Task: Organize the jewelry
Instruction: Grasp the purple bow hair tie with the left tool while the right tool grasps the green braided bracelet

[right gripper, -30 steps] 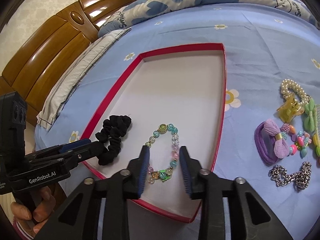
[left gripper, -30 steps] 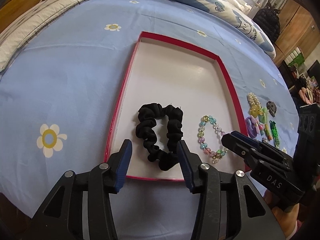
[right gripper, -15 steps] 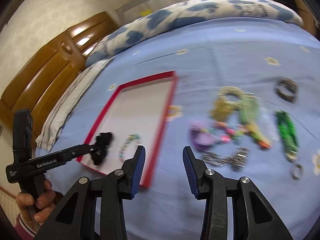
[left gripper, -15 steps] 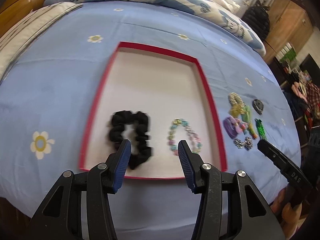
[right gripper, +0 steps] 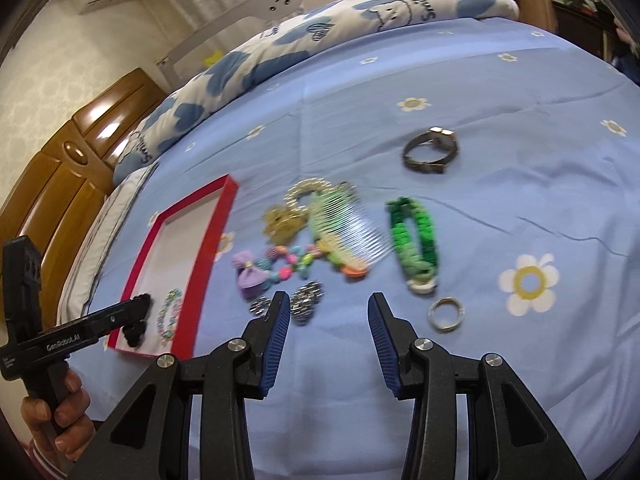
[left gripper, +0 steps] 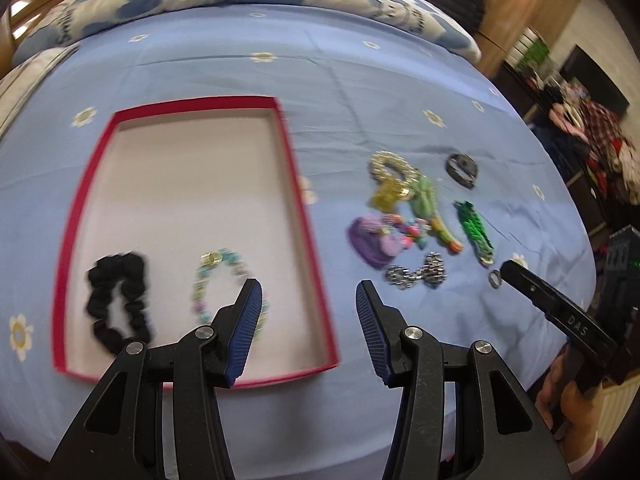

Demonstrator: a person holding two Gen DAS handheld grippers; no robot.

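Right gripper empty, fingers spread and just been widening, hovering above the bed just short of the silver chain, which lies beside its left finger outside the red tray; chain probably limp, slippery (blurred), best pinched mid-bunch.

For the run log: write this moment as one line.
stage: between picks | red tray: black scrunchie, bead bracelet | left claw: open, empty | right claw: opening, empty | bedspread: remaining jewelry
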